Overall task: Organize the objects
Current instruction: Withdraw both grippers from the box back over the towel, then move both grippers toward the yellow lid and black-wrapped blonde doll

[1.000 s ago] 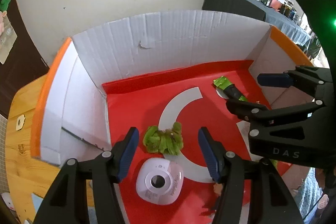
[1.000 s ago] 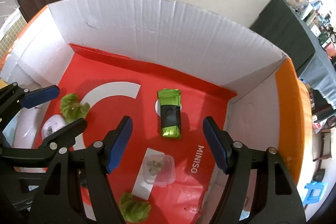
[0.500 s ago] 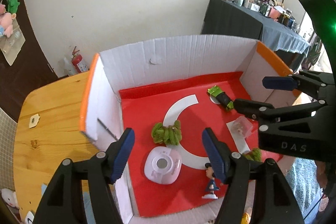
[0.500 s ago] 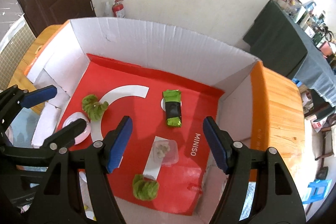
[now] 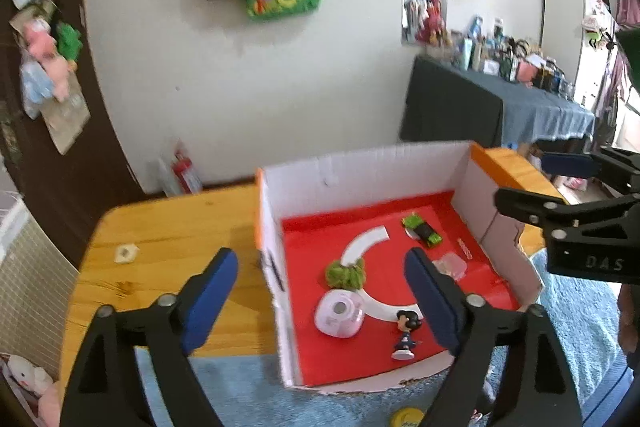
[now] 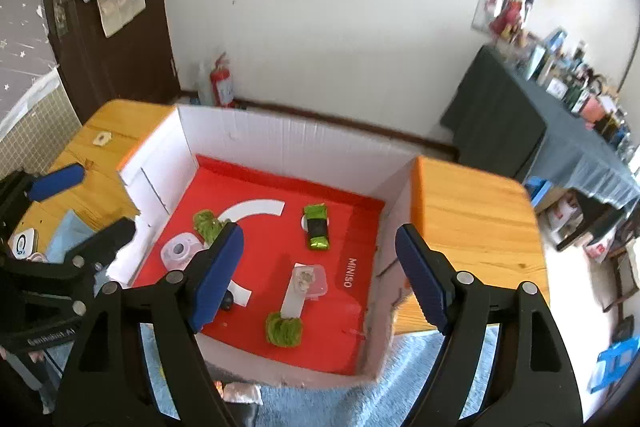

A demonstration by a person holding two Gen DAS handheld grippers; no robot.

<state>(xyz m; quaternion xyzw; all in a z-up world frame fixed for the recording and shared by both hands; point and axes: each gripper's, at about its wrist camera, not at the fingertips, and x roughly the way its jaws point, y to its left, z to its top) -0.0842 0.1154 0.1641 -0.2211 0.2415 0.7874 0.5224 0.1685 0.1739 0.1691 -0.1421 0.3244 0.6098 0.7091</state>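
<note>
Left gripper (image 5: 320,291): fingers spreading, empty, above the box's near-left corner.
Right gripper (image 6: 318,277): fingers widening, nothing between them.
Box (image 6: 288,143): below both, on the tabletop (image 6: 472,211).
Contents: snack packet (image 6: 316,227) beyond the right fingers; figurine (image 5: 406,335) beside the left's right finger.
Risk: a descending finger could topple the upright figurine.
</note>
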